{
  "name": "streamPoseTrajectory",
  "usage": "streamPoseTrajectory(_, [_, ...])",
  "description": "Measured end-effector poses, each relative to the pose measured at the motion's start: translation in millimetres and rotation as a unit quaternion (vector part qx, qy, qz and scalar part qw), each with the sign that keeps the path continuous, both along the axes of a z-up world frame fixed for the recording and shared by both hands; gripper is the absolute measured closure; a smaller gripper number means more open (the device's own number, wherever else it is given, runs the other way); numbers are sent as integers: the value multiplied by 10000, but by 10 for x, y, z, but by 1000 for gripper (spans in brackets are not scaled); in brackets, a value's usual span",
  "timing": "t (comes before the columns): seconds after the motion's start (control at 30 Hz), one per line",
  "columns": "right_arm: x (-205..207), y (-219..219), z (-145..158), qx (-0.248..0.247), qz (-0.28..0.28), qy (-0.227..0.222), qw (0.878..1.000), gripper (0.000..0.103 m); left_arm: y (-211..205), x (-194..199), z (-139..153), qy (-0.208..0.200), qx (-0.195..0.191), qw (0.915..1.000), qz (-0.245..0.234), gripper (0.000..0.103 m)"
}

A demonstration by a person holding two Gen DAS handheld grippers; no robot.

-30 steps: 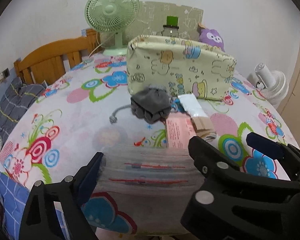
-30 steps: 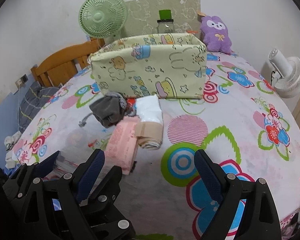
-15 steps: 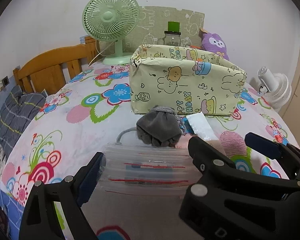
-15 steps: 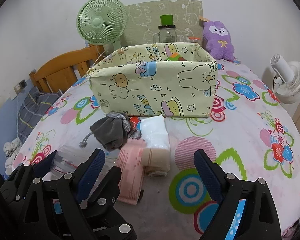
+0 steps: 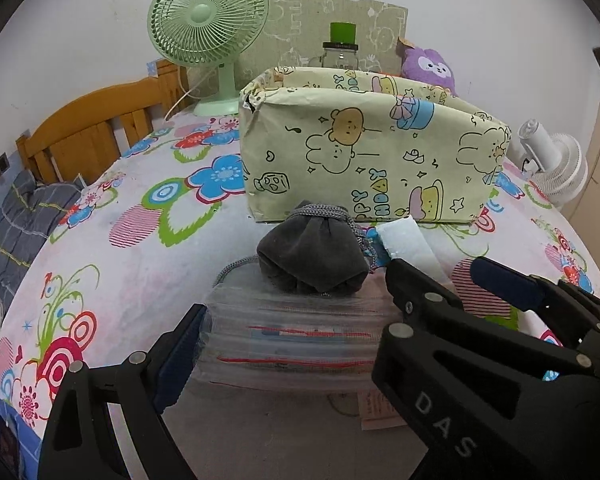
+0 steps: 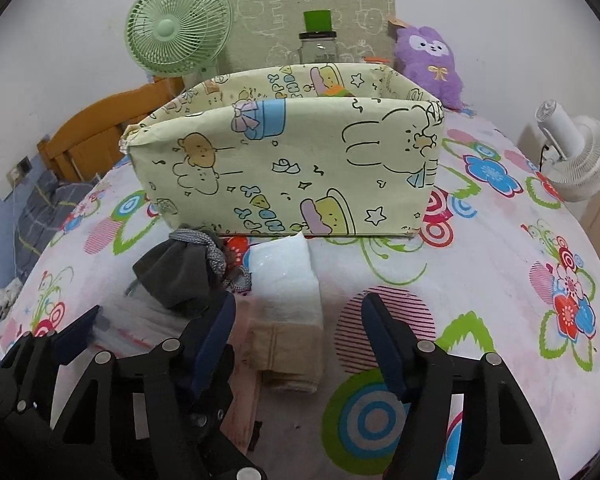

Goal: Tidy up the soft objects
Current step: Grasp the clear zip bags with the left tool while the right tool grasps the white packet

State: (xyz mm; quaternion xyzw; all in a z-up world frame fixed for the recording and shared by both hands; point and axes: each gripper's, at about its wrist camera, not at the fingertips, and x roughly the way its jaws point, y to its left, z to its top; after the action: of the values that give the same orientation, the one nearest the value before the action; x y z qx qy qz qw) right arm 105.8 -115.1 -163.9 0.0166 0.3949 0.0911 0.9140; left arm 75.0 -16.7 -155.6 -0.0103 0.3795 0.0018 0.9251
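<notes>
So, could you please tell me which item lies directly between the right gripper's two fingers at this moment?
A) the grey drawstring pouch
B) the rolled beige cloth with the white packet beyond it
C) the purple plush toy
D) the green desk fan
B: in the right wrist view the right gripper brackets the rolled beige cloth, with the white packet beyond it; its jaws have just been closing but don't yet press on it.

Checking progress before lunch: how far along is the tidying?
Early. All the soft items are outside the box: grey pouch, white pack, beige roll. The right gripper, jaws just narrowing, straddles the roll without pinching it. Left gripper open around the clear packets.
</notes>
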Motion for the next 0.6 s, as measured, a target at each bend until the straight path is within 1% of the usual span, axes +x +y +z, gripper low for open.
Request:
streamPoseTrajectory(0.23, [12,-16,-9,306,133,140,9993,52,-1,-1,2,65,-99,9999,-33,9])
streamPoseTrajectory(0.27, [5,-20,-3,269,87,118,9995,67,-13,-9,9,51,-69,10000,-44,9])
streamPoseTrajectory(0.3, [-1,-11,0,155,43,117,9998,74,-26,-18,13,25,-1,10000,-47,9])
streamPoseTrajectory(0.43, [-12,-53,-9,171,28,168,9997,76,-53,-44,18,35,20,10000,-69,9])
streamPoseTrajectory(0.5, [-39,-67,3,151,14,151,9998,79,-67,-55,24,42,21,10000,-82,9])
streamPoseTrajectory(0.6, [-76,-98,28,151,3,111,9998,81,-95,-82,44,23,14,9999,-103,9])
